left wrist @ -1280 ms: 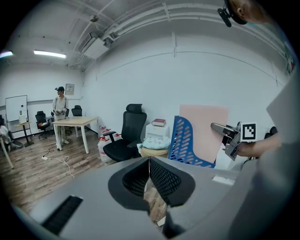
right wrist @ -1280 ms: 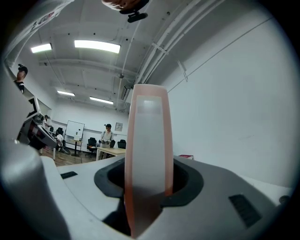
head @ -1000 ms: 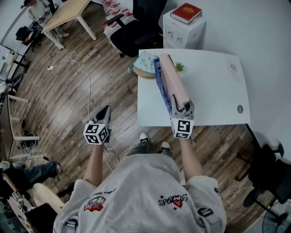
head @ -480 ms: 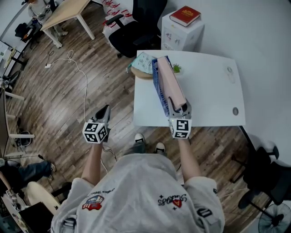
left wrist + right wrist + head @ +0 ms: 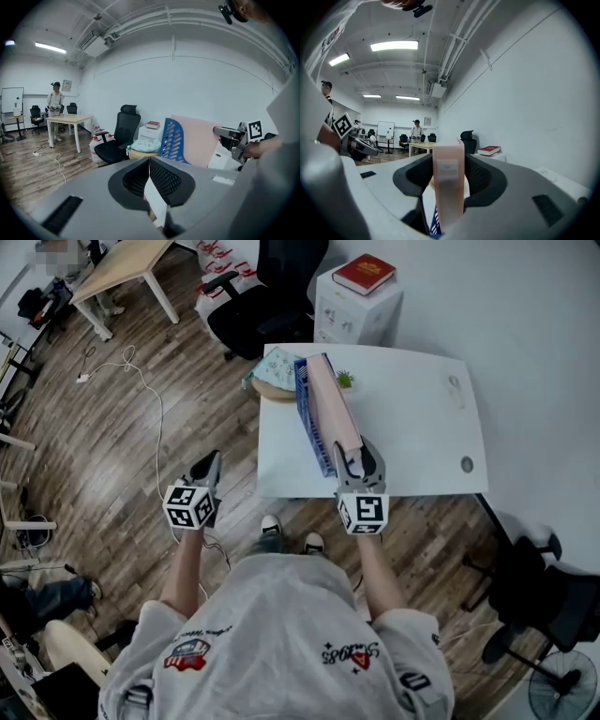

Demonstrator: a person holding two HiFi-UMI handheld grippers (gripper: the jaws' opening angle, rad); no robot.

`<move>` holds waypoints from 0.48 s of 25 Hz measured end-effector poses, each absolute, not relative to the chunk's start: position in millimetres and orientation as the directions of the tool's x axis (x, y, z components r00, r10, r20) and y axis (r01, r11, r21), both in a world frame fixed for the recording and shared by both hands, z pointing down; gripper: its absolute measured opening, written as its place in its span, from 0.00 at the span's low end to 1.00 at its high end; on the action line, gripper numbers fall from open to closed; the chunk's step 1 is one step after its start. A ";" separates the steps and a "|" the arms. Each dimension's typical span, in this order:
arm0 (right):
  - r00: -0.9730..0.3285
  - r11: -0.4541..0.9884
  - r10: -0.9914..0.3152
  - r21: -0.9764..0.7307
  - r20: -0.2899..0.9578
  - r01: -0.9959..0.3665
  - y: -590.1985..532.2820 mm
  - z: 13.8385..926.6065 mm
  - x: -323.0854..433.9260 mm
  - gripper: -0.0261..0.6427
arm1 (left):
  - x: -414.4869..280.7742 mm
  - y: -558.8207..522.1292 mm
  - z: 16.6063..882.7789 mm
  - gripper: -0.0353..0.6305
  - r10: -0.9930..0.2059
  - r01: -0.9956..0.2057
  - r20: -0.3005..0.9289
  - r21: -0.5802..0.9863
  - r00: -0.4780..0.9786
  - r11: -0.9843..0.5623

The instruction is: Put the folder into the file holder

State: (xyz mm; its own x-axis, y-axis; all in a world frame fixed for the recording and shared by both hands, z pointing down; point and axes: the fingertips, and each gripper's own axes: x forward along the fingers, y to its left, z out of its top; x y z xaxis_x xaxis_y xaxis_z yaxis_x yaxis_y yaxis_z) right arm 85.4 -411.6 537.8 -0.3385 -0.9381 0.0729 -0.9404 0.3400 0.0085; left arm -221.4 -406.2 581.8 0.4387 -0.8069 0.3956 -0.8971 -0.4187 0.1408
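Folder (image 5: pixel 330 409) is pink and it's already standing on edge inside the blue file holder (image 5: pixel 306 418). The holder runs along the left side of the white counter (image 5: pixel 412 427), from near the far edge almost to the near edge.

Right hand-held gripper (image 5: pixel 360 456) is at the near end of it, pointing pretty much level, with the folder's spine between its 2 jaws. Those jaws have just been closing a touch, but they're wide and not really pinching. In the right gripper view a sliver of white shows between 1 jaw and the spine lower down, so I'd call it apart around the folder, not clamped.

Left hand-held gripper (image 5: pixel 208 467) hangs off the counter entirely, over the wood floor (image 5: pixel 122 456) well to the left of the near left corner, jaws pressed together.

At the far left corner there's a pale patterned bundle (image 5: pixel 277 366), plus a tiny green plant (image 5: pixel 345 379) just beside the holder's far end. Past the far edge there's a white cabinet (image 5: pixel 352 313) with a red book (image 5: pixel 364 274) on top, and a black office chair (image 5: pixel 255 306).
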 end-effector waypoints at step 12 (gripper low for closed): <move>-0.332 0.332 -0.943 -0.017 0.002 -0.943 -388.2 483.1 117.9 0.24 | -167.4 -426.9 566.5 0.06 -0.781 -0.855 0.351 0.163 0.517 -0.493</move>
